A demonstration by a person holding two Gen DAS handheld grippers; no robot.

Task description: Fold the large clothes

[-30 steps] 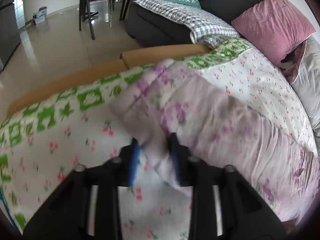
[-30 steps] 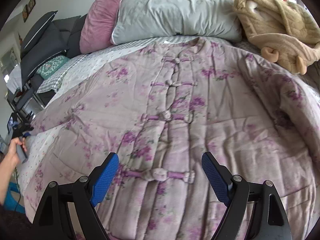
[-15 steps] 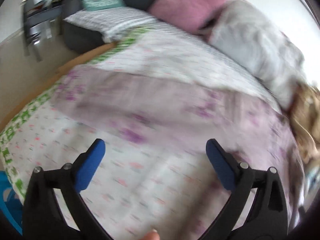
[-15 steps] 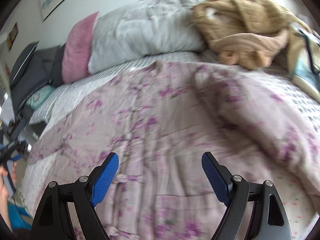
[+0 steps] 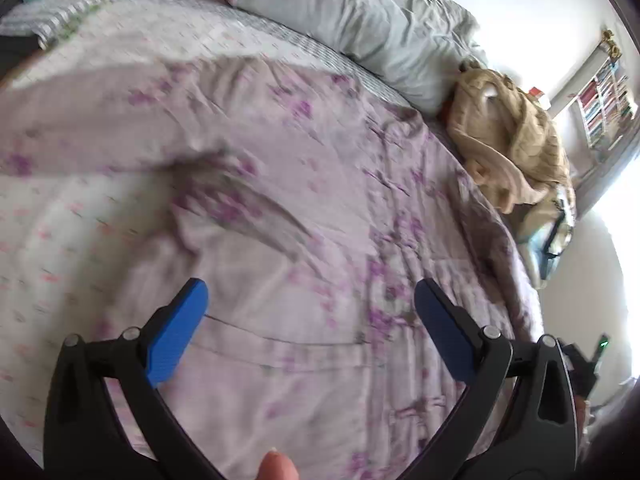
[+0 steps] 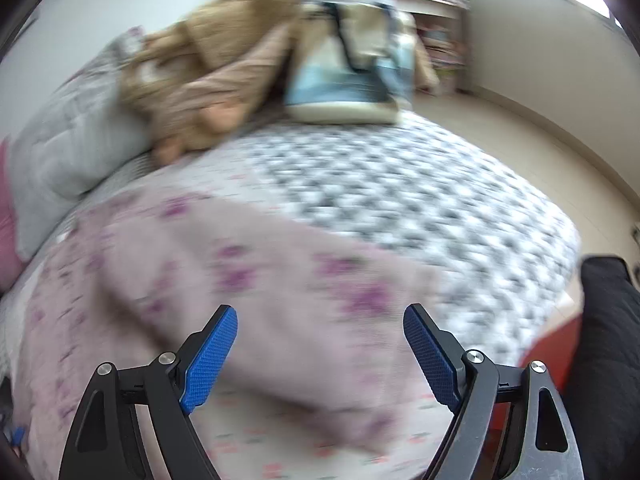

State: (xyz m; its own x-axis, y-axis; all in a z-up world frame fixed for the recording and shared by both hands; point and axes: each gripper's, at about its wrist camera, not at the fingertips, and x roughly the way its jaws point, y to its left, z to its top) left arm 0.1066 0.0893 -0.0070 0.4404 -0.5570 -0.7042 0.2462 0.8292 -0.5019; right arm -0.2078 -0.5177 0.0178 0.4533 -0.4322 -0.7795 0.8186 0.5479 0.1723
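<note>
Gaping empty, both hand-held grippers overlook the floral jacket; only right shows checkered bedding.

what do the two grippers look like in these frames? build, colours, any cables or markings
Both match: the left gripper and right gripper have matte black, angular linkage arms with triangular cutouts and silver pivot screws. Each finger ends in a flat blue pad with fine cross-hatched texture. No cables or printed markings show. A bare fingertip shows at the bottom edge of the left view; no sleeve is clearly visible.
</note>
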